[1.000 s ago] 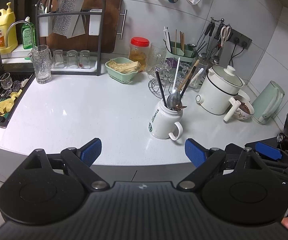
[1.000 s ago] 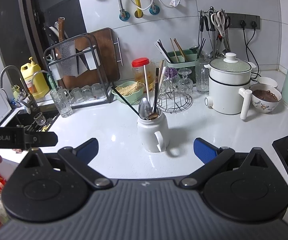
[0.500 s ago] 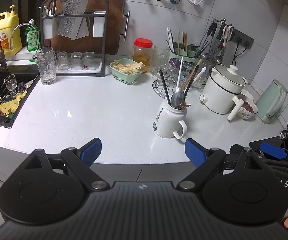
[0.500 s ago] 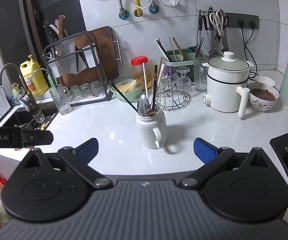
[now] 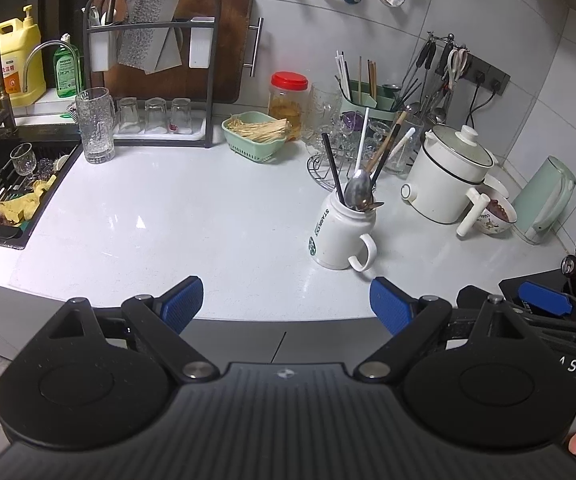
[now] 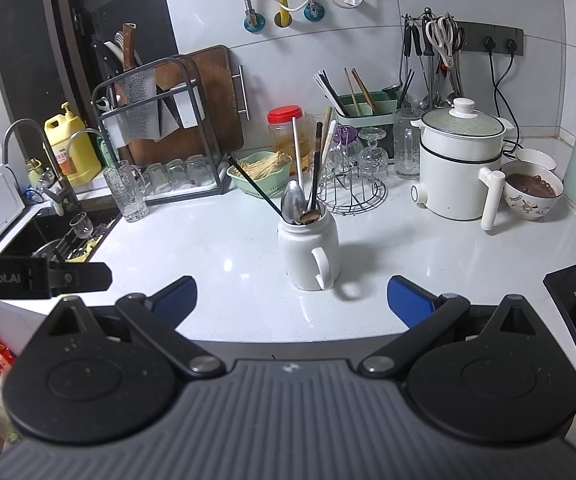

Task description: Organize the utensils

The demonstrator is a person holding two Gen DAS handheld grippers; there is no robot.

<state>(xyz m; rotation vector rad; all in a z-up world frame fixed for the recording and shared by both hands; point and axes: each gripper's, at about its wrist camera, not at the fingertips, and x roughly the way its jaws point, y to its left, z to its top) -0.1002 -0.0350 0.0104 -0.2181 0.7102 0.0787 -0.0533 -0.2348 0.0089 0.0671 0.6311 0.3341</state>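
On the white desk (image 5: pixel 176 216) a white mug (image 5: pixel 339 236) stands upright, its handle turned toward the near edge, holding the utensils: a metal spoon (image 5: pixel 357 192) with its bowl up, a black chopstick (image 5: pixel 332 170) leaning left, a white straw-like stick (image 5: pixel 361 138) and dark wooden-handled pieces leaning right. From the right wrist view the same mug (image 6: pixel 307 250) sits just ahead of the right tool (image 6: pixel 291 300), roughly centred between its two blue pads, with the spoon (image 6: pixel 292 202) and a wooden spoon bowl (image 6: pixel 309 216) showing at the rim. Neither tool touches the mug. The left tool (image 5: pixel 286 304) hovers over the near desk edge, released, pads spread wide and grasping nothing; the mug lies ahead and to its right. The right tool is likewise released and empty. Behind the mug stand a wire glass rack (image 6: pixel 353 196), a green basket (image 5: pixel 258 138) of pale sticks, a red-lidded jar (image 5: pixel 288 98) and a green utensil caddy (image 6: pixel 363 114) against the wall. A white electric pot (image 6: pixel 461 164) sits to the right, beside a bowl (image 6: pixel 531 192) of dark food. A sink (image 5: pixel 4 184) lies at far left
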